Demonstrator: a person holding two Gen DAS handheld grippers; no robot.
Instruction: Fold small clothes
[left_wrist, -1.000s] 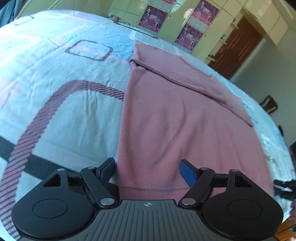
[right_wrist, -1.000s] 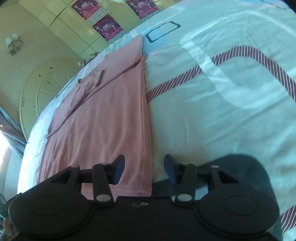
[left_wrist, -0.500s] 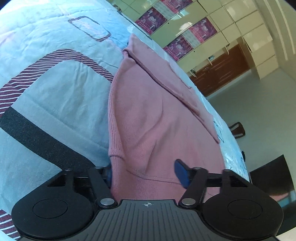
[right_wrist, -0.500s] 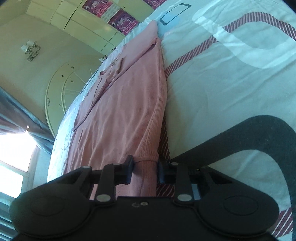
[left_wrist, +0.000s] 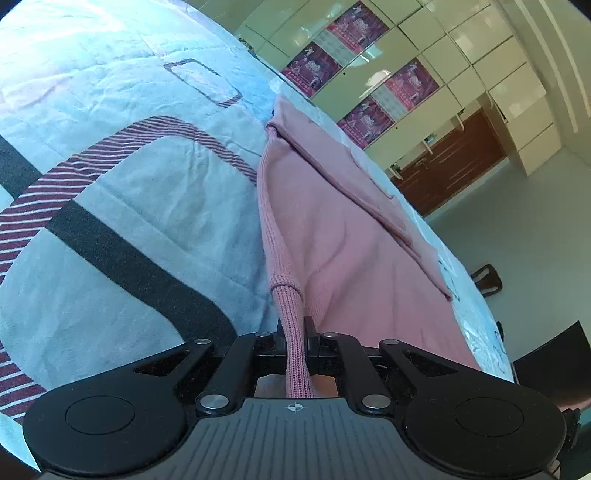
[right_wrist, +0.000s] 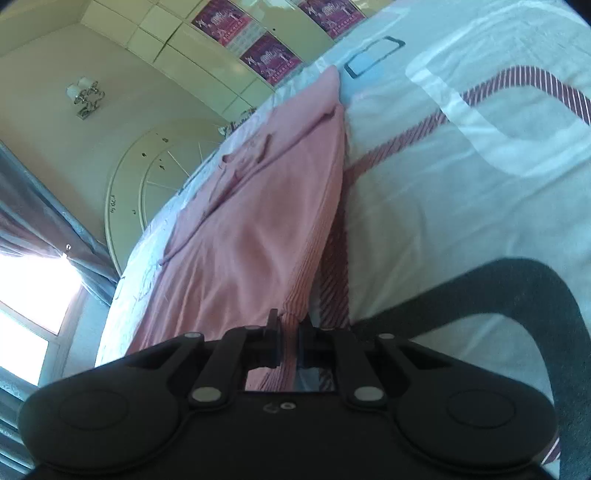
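Note:
A pink knit sweater (left_wrist: 343, 236) lies lengthwise on the bed, its sleeves folded across its far end. My left gripper (left_wrist: 294, 326) is shut on the ribbed hem at the sweater's near left corner and holds it a little above the bed. In the right wrist view the same sweater (right_wrist: 251, 229) stretches away to the left. My right gripper (right_wrist: 290, 325) is shut on the ribbed hem at its near right corner, raised off the bed.
The bed cover (left_wrist: 110, 192) is pale with maroon striped bands and black bands; it also shows in the right wrist view (right_wrist: 461, 192). Wardrobes with posters (left_wrist: 369, 85) stand beyond the bed. A dark chair (left_wrist: 487, 277) stands on the floor at the right. A window (right_wrist: 29, 288) is at the left.
Both grippers closed on the sweater's near hem corners and lifted them off the bed. The left one shut last.

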